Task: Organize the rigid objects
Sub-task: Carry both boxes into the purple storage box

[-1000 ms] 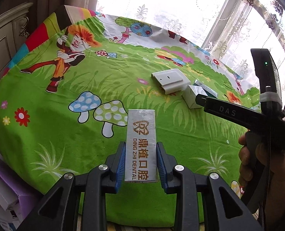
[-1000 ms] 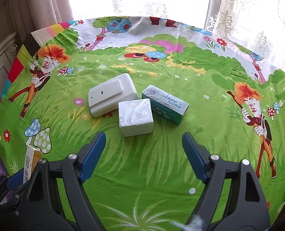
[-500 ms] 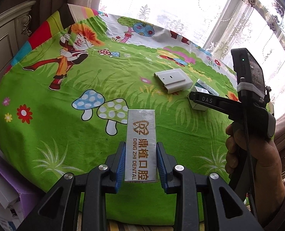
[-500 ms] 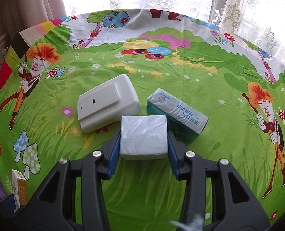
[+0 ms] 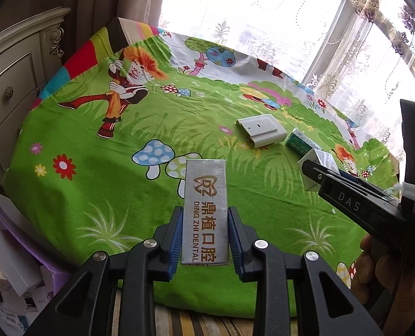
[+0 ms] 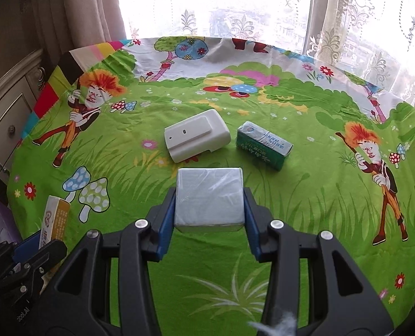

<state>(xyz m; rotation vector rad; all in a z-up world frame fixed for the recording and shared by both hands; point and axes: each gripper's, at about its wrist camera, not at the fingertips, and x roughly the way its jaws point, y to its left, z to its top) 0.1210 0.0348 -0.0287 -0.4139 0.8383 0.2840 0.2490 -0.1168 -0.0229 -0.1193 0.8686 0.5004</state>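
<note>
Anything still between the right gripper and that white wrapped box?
No. The right gripper is closed on the white wrapped box, pads against both sides. The white plastic housing and green carton lie on the cloth beyond it, clear of the grip.

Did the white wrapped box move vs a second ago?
Yes. The white wrapped box, then touching the white device and green carton, now sits apart from both, nearer the camera. The right gripper has closed on it.

Printed cloth cover (image 6: 305, 196); film-wrapped glossy box (image 6: 208, 196); matt plastic case (image 6: 197, 137)
</note>
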